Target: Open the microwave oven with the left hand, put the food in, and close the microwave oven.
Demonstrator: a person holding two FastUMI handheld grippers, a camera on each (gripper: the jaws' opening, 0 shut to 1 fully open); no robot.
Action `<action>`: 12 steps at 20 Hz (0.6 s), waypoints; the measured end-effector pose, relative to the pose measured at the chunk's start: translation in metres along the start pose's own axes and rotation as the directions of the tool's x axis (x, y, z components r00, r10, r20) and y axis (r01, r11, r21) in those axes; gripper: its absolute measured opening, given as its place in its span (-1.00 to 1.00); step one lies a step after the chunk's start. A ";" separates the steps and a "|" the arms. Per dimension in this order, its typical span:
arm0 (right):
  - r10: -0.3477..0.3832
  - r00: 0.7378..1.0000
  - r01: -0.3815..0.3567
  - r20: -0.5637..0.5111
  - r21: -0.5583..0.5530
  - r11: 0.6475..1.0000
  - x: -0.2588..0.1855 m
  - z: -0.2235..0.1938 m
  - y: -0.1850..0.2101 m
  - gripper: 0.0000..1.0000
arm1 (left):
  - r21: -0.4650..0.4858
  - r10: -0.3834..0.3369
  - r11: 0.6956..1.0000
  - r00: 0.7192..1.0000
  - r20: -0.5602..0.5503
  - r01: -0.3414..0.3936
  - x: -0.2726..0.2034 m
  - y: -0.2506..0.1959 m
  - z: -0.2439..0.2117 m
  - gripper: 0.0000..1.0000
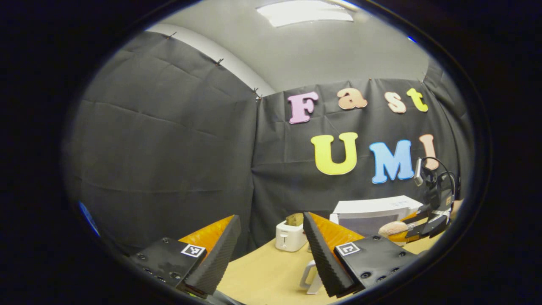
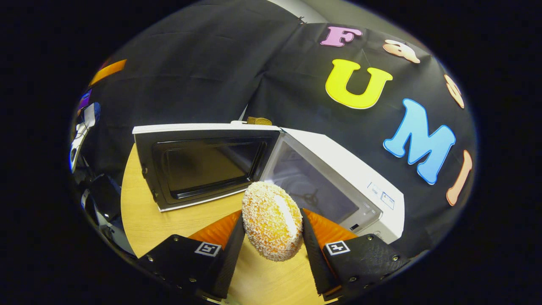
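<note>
Microwave (image 2: 338,169) door (image 2: 203,163) swung wide, cavity (image 2: 313,190) clear. Right gripper (image 2: 273,231) jaws clenched on crumb-coated bun (image 2: 271,220), held above surface (image 2: 169,220) just before opening. Left gripper (image 1: 271,250) jaws released, nothing between, well back near toaster (image 1: 290,235).

Next, judged: carry bun level thru opening w/o clipping door edge, set on turntable, then release; left stays clear till close.
</note>
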State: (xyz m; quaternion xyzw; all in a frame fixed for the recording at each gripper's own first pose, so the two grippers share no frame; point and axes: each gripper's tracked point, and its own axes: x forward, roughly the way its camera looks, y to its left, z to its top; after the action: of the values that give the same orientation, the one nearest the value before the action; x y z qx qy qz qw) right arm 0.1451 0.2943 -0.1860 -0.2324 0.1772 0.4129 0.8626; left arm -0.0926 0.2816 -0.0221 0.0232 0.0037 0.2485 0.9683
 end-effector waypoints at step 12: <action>-0.116 0.993 0.115 -0.023 -0.059 0.992 0.109 -0.002 -0.037 0.49 | -0.015 0.073 0.997 0.996 -0.058 -0.074 0.042 0.051 -0.038 0.92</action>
State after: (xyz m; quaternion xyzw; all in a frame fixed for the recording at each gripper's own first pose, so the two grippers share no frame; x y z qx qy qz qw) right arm 0.2394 0.3415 -0.2328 -0.2722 0.1629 0.3642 0.8756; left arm -0.0807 0.3481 -0.0570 0.0078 0.0286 0.2845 0.9582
